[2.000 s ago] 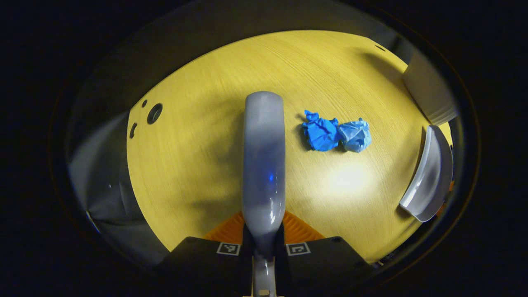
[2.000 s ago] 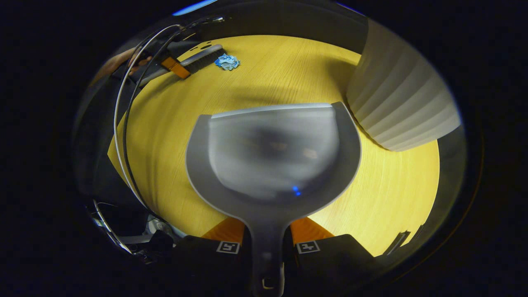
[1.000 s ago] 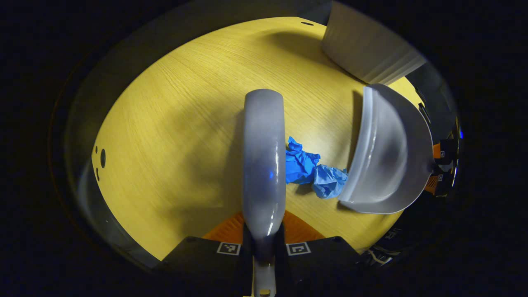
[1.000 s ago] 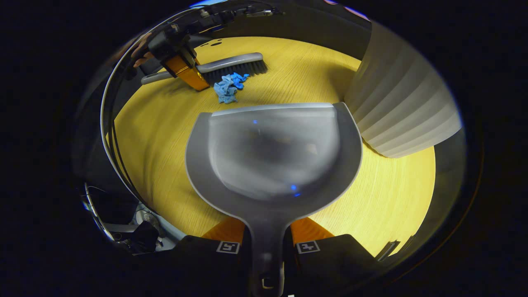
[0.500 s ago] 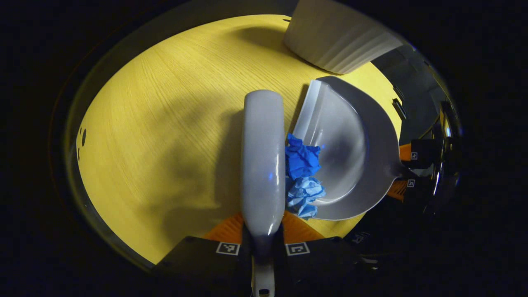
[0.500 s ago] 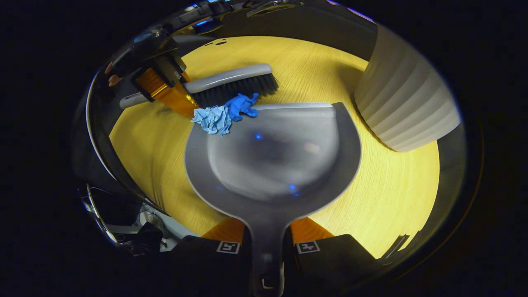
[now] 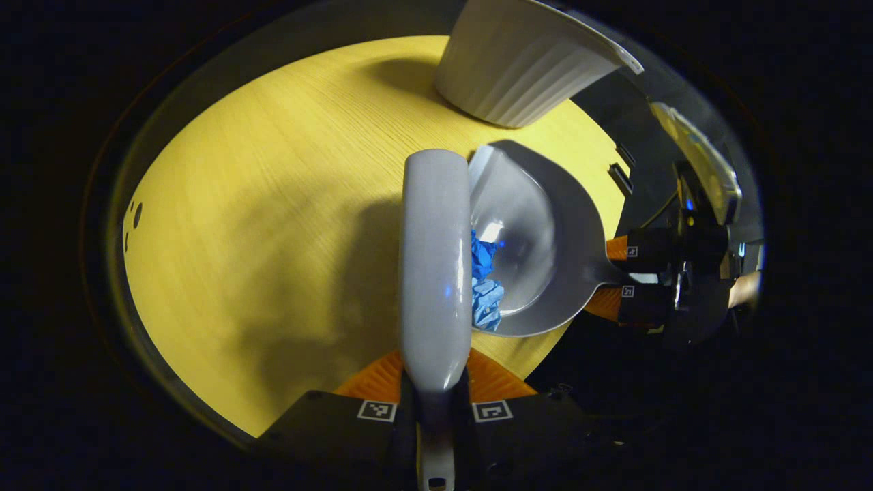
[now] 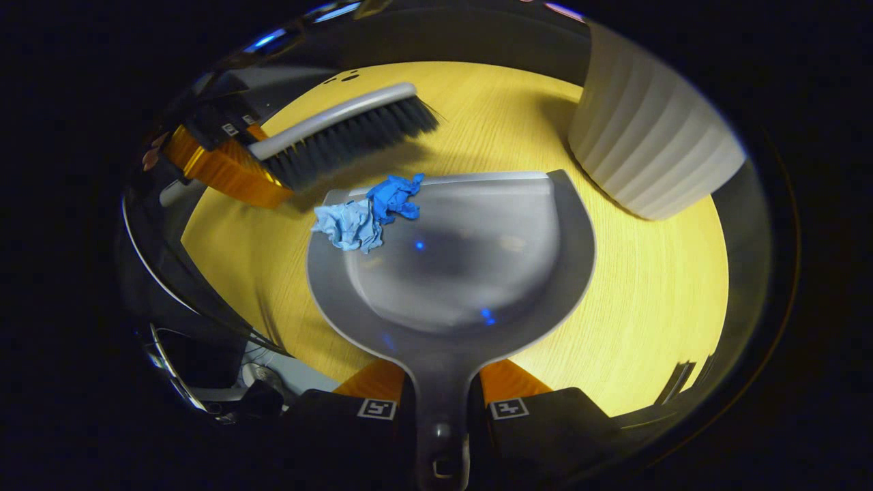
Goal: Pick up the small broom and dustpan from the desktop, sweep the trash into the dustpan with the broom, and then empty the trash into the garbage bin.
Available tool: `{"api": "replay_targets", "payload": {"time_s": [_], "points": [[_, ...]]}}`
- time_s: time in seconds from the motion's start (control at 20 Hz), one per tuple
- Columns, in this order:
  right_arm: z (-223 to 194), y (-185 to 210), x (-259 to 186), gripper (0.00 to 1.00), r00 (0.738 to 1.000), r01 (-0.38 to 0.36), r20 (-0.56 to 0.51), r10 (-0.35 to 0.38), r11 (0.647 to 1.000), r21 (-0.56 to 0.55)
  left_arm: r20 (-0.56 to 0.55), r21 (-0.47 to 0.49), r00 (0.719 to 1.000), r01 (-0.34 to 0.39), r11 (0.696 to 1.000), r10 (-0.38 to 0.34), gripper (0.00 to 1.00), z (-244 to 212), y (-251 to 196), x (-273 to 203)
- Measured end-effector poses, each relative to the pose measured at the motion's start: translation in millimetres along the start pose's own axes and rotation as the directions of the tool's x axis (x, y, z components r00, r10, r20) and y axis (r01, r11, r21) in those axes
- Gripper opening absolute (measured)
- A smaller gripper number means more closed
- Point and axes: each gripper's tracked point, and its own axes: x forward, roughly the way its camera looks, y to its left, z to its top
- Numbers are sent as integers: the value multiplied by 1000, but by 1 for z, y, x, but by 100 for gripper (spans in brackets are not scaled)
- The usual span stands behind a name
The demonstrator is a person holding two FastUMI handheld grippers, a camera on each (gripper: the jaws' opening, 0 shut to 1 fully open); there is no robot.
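Each gripper is built as a black body with two ribbed orange fingers (image 7: 491,374) and a small square black-and-white marker at each finger base. The left gripper (image 8: 225,170) and the right gripper (image 7: 617,276) are seen alike. Thin cables (image 8: 146,256) are looped beside the left one.

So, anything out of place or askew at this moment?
One thing: the light blue wad hangs over the dustpan's left rim instead of sitting inside, and could drop back on the desk. The dark blue wad sits at the front lip.
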Motion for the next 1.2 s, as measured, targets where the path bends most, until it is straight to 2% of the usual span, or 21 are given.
{"api": "replay_targets", "payload": {"time_s": [0.2,0.3,0.45,0.5,0.55,0.9,1.05,1.2], "points": [[6,-5,-13,35,999,17,51,-19,999,37,93,-89,994,-46,995,54,26,-23,17,-13],[5,-14,-35,34,997,38,73,-41,998,44,119,-126,990,-60,990,75,29,-36,22,-14],[0,-20,-70,35,997,45,67,-49,997,65,140,-143,982,-103,984,123,26,-56,15,-11],[1,-26,-80,34,996,57,61,-61,997,58,145,-158,981,-103,982,126,29,-60,11,-8],[0,-33,-91,34,996,73,53,-75,996,47,152,-180,981,-94,979,122,26,-61,8,-4],[-21,-84,-203,34,989,146,-25,-145,989,37,162,-286,981,-57,956,107,26,-101,3,9],[0,-90,-229,35,984,177,-32,-177,984,13,165,-308,981,-44,950,99,26,-117,2,15],[27,-113,-251,35,971,238,-8,-238,971,-13,171,-314,979,-51,948,110,26,-116,1,23]]}}
